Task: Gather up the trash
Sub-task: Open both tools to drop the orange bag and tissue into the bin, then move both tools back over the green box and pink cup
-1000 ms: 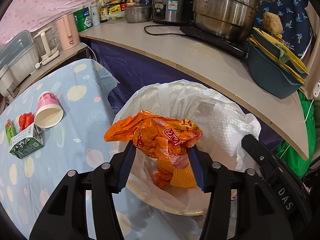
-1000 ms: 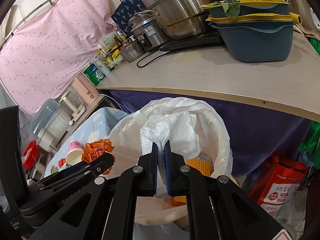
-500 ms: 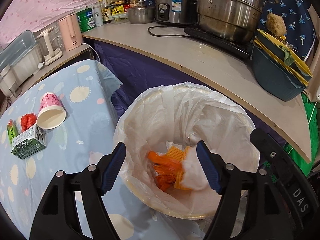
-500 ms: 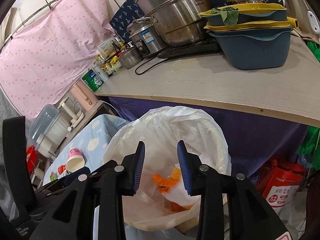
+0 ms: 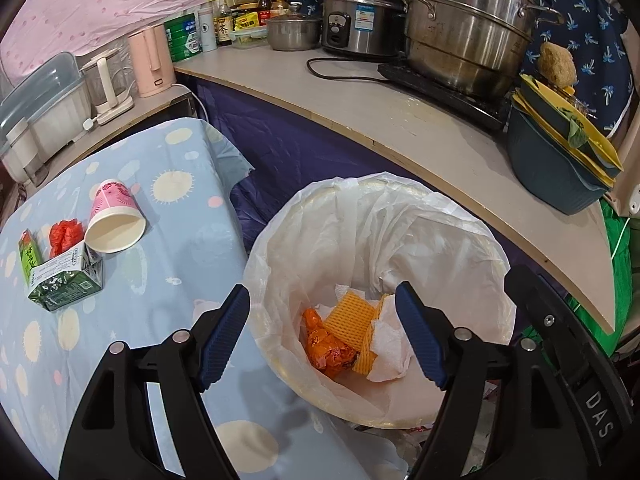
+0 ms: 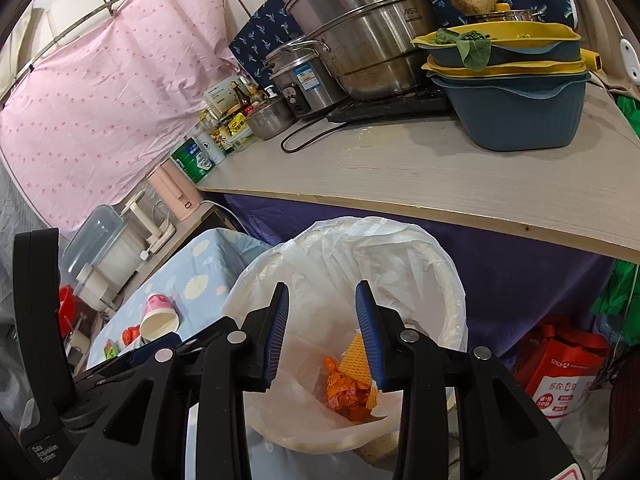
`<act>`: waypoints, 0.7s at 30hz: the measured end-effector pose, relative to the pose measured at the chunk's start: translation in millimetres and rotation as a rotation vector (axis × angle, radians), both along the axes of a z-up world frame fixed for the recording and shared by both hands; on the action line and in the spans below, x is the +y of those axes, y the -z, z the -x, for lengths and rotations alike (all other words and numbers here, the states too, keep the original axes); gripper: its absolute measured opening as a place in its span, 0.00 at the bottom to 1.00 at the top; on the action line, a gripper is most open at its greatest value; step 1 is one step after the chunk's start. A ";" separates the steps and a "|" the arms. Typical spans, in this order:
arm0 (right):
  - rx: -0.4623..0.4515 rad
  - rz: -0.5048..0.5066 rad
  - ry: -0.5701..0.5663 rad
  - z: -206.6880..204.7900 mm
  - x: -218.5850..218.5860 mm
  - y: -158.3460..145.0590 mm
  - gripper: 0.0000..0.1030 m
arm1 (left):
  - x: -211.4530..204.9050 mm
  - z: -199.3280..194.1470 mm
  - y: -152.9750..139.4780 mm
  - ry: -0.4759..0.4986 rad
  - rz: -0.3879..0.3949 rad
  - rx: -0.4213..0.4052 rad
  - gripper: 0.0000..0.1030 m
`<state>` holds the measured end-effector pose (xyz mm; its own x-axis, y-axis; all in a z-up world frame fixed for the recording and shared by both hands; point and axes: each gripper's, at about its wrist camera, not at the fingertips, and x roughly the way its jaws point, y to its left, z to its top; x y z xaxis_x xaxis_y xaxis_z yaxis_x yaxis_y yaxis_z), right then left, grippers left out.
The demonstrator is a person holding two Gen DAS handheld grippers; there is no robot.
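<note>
A bin lined with a white plastic bag (image 5: 400,216) stands below both grippers, also in the right wrist view (image 6: 384,248). In it lie an orange wrapper (image 5: 328,348), a yellow foam net (image 5: 352,320) and a white paper towel (image 5: 388,344). My left gripper (image 5: 324,340) is open and empty over the bin. My right gripper (image 6: 322,336) is open and empty over the bin. On the blue tablecloth (image 5: 168,264) to the left lie a pink paper cup (image 5: 114,218) on its side, a green carton (image 5: 60,280) and a red wrapper (image 5: 64,234).
A wooden counter (image 5: 400,120) runs behind the bin with steel pots (image 5: 460,28), a rice cooker (image 5: 360,20), stacked blue and yellow basins (image 5: 560,160), bottles and a pink kettle (image 5: 150,60). A red bag (image 6: 560,368) stands on the floor right of the bin.
My left gripper opened and dropped the orange wrapper into the bin. My right gripper opened and dropped the white paper towel into the bin. Both now hold nothing.
</note>
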<state>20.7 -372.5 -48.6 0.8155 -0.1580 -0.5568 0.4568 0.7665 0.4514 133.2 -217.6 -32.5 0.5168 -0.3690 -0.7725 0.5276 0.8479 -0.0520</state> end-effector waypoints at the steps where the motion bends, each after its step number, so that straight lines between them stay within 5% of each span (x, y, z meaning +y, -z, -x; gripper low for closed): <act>1: -0.001 0.003 -0.003 -0.4 2.0 -1.5 0.34 | 2.7 -0.4 -2.0 -0.005 0.004 -0.002 0.69; 17: 0.001 0.044 -0.076 -16.7 47.3 -17.8 0.35 | 72.1 -11.5 -21.7 -0.116 0.075 -0.001 0.75; 21: -0.001 0.052 -0.102 -23.7 63.9 -20.5 0.42 | 99.2 -17.7 -21.4 -0.168 0.087 0.005 0.77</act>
